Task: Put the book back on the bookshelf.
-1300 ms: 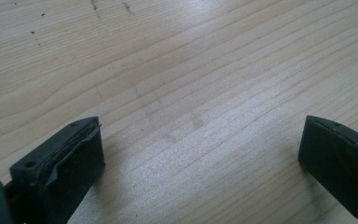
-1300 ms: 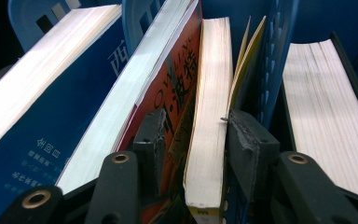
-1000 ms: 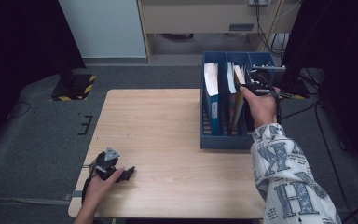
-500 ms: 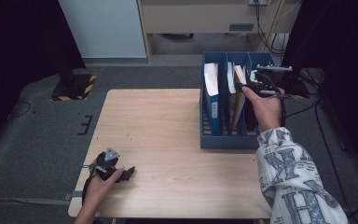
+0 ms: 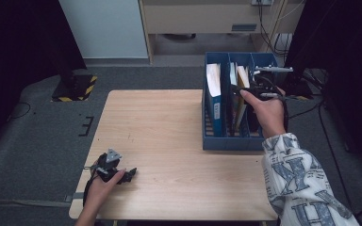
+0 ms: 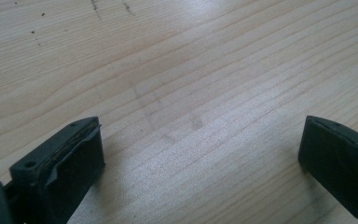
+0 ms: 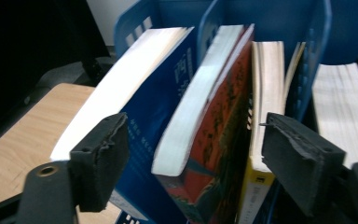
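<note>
Standing upright, red-orange paperback (image 7: pixel 214 135) shows white pages.

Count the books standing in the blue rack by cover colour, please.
Blue cover: 1
Red-orange cover: 1
Yellow cover: 1
Cover colour hidden, pages showing: 1
Total: 4 books in the blue rack

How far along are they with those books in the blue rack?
Done: several books stand upright in the blue rack, among them a blue book and a red book. In hand: the right gripper sits over the red book, its jaws having just been opening and touching nothing. Left: nothing lies loose on the table; the left gripper rests open there.
</note>
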The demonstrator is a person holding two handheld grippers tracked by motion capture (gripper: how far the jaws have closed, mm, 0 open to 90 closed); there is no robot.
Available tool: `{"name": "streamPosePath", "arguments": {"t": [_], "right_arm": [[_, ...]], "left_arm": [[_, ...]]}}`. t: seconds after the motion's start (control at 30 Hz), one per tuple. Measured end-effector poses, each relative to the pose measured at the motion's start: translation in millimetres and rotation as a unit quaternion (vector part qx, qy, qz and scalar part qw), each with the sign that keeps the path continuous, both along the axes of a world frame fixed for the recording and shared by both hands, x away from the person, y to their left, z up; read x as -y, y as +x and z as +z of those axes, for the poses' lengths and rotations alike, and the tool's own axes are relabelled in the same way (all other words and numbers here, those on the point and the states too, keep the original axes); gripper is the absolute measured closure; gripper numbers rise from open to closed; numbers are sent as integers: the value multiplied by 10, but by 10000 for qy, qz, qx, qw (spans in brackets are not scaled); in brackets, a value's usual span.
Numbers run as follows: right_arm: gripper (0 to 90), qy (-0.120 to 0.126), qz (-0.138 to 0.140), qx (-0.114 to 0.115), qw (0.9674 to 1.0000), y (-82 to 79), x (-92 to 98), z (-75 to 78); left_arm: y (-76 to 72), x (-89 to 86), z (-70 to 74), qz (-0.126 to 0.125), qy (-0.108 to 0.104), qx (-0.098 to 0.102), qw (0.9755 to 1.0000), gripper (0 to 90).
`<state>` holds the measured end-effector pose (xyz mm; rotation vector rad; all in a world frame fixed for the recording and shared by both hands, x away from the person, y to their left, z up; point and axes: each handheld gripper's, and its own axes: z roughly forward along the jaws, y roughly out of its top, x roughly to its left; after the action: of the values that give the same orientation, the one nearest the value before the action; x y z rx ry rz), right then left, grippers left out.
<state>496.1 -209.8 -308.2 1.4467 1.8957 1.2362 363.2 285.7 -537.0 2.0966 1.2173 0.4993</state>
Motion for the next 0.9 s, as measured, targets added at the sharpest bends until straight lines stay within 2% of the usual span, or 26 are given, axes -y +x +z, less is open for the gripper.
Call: {"name": "streamPosePath", "arguments": {"t": [0.23,0.37,0.6,0.7,0.9], "right_arm": [[84,-202,22,53,9998,-44,-71,5],[53,-260,38,94,9996,-57,-82,7],[47,-334,40,158,9993,-111,-75,9],[47,-457,80,146,9988,-144,-76,4],[46,-478,76,198,9986,-184,-53,16]], "left_arm": [[0,0,0,0,1,-1,10000,0],[1,0,0,0,0,1,10000,0],[1,0,1,-1,9,-7,10000,0],[0,1,1,1,2,-13,10000,0],[1,2,0,-1,-1,-12,10000,0]]}}
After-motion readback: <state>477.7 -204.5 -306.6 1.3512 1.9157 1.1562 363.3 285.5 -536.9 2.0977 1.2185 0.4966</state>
